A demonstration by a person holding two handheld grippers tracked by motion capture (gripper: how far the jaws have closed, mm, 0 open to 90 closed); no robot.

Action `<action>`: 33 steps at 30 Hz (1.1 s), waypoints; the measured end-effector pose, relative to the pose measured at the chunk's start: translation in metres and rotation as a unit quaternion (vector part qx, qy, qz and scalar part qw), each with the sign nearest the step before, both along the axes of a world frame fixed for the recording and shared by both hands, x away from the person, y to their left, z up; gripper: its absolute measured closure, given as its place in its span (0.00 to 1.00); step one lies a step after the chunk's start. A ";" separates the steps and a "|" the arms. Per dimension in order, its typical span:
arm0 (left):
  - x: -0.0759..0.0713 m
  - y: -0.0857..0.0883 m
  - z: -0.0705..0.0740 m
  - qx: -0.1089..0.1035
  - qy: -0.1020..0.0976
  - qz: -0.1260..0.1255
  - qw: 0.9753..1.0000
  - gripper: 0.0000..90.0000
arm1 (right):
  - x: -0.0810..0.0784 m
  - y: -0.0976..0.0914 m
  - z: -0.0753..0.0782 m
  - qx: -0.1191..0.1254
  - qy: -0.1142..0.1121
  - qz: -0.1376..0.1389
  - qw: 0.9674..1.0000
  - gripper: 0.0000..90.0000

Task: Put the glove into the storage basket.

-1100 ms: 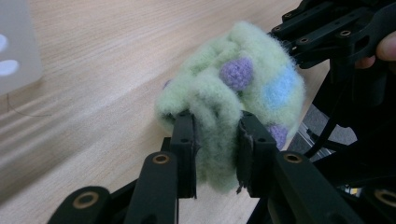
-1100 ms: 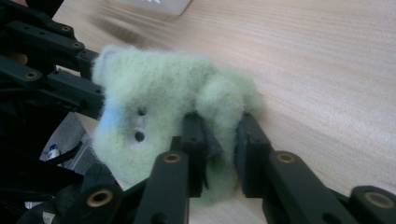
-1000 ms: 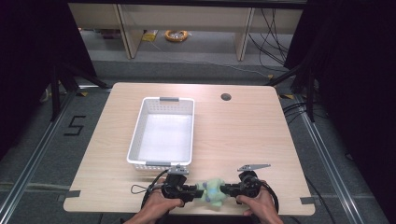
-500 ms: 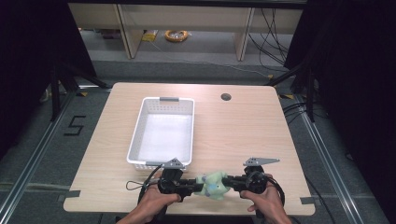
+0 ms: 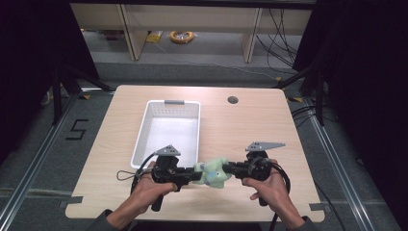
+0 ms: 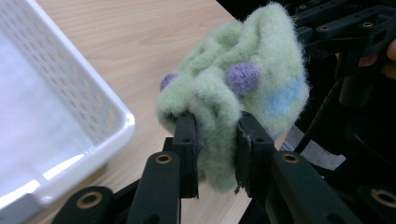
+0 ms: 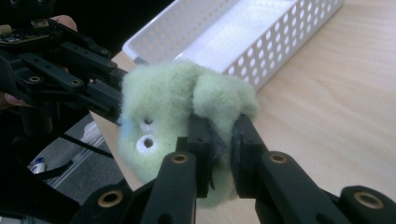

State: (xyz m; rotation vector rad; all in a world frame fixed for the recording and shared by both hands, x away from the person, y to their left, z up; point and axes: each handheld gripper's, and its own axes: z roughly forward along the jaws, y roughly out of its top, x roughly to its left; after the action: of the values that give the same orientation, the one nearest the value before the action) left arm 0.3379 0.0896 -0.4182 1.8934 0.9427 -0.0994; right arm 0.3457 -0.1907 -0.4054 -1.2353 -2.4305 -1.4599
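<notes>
Light wooden table on grey floor, white perforated plastic basket at its near-left middle, shelving at the far side. Left gripper and right gripper each pinch the fuzzy pale-green sock above the near edge. Left gripper view shows its purple dots; right gripper view, white rings.

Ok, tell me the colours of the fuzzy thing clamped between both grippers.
The fuzzy sock is pale green with purple bobbles and a light blue patch; the left gripper view shows it best.

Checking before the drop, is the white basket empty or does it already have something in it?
Empty: the white basket shows only bare floor in the high view.
</notes>
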 end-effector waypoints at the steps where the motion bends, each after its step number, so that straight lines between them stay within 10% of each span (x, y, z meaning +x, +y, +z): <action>1: 0.004 0.005 0.005 0.002 -0.003 0.010 1.000 0.80 | 0.003 0.003 0.002 0.002 -0.002 0.001 1.000 0.90; 13: 0.031 0.048 0.025 0.021 -0.003 0.043 0.999 0.80 | 0.038 0.050 0.024 -0.020 -0.020 0.021 0.999 0.90; 33: 0.077 0.097 0.016 0.039 0.031 0.067 0.997 0.79 | 0.087 0.110 0.017 -0.022 0.002 0.025 0.999 0.90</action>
State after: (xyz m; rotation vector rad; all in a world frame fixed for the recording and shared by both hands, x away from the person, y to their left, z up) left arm 0.4145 0.1867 -0.4022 1.9016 1.1268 -0.0415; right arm 0.4325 -0.0805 -0.3889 -1.1735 -2.4848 -1.3981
